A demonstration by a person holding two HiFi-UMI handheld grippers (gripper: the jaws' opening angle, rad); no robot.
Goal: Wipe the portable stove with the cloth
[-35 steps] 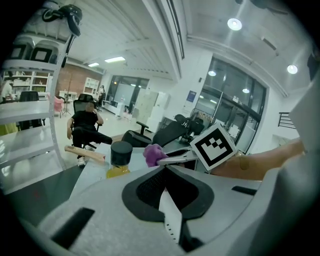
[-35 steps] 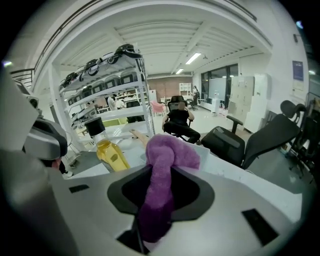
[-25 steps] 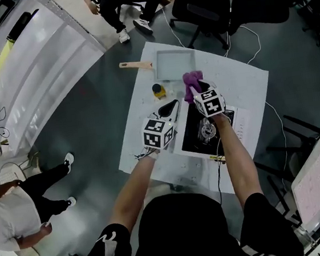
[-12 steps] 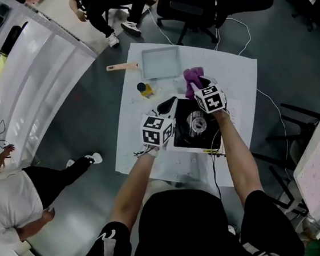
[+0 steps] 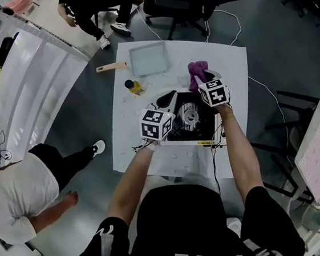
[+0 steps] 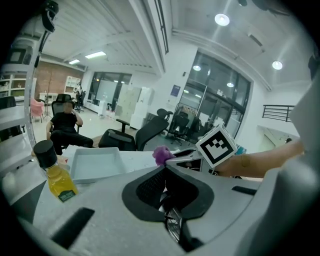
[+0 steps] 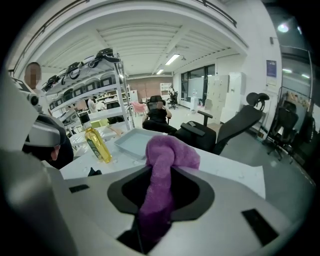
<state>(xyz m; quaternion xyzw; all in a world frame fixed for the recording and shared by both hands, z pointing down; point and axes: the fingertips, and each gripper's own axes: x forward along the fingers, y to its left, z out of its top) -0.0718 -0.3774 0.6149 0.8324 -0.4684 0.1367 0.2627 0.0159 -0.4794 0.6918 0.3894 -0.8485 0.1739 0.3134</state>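
One portable stove (image 5: 201, 130) sits on the one white table (image 5: 230, 67), with the right gripper (image 5: 199, 82) pinching the single purple cloth (image 5: 197, 70) at its far right corner, the left gripper (image 5: 169, 97), jaws pressed together and empty, at its far left corner, and one yellow bottle (image 5: 134, 87) and one tray (image 5: 148, 60) beyond.

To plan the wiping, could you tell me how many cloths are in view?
1: the purple cloth, clamped in the right gripper beyond the stove's far edge; another could be hidden under the arms.
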